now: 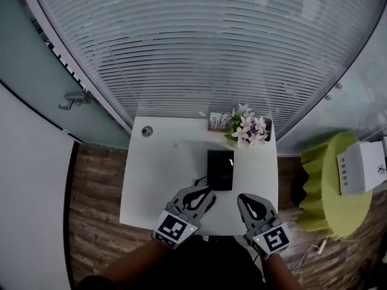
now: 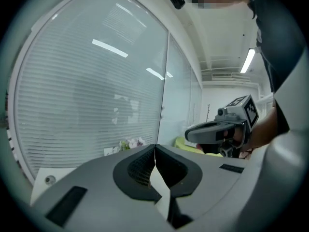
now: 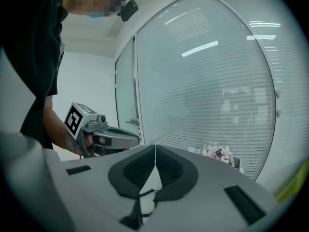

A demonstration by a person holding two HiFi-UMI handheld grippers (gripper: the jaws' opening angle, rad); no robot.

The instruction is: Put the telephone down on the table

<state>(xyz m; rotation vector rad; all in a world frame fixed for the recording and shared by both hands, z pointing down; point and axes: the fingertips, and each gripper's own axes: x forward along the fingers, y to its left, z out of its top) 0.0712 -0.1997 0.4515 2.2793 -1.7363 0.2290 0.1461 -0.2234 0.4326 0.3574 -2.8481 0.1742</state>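
Note:
The black telephone [image 1: 220,169] lies flat on the white table [image 1: 158,174], right of the middle, with a thin cord [image 1: 199,180] at its near left corner. My left gripper [image 1: 210,193] hovers over the table's front edge, just short of the telephone's near end. Its jaws are shut and nothing is between them [image 2: 155,147]. My right gripper [image 1: 242,198] hangs beside it to the right, also shut and empty [image 3: 155,147]. Each gripper shows in the other's view: the right one [image 2: 224,128] and the left one [image 3: 99,134].
Pink and white flowers [image 1: 249,128] and a small card stand [image 1: 217,121] sit at the table's far edge, against a window with blinds. A round cable hole [image 1: 147,132] is at the far left corner. A green stool [image 1: 320,192] bearing a white box [image 1: 361,167] stands to the right.

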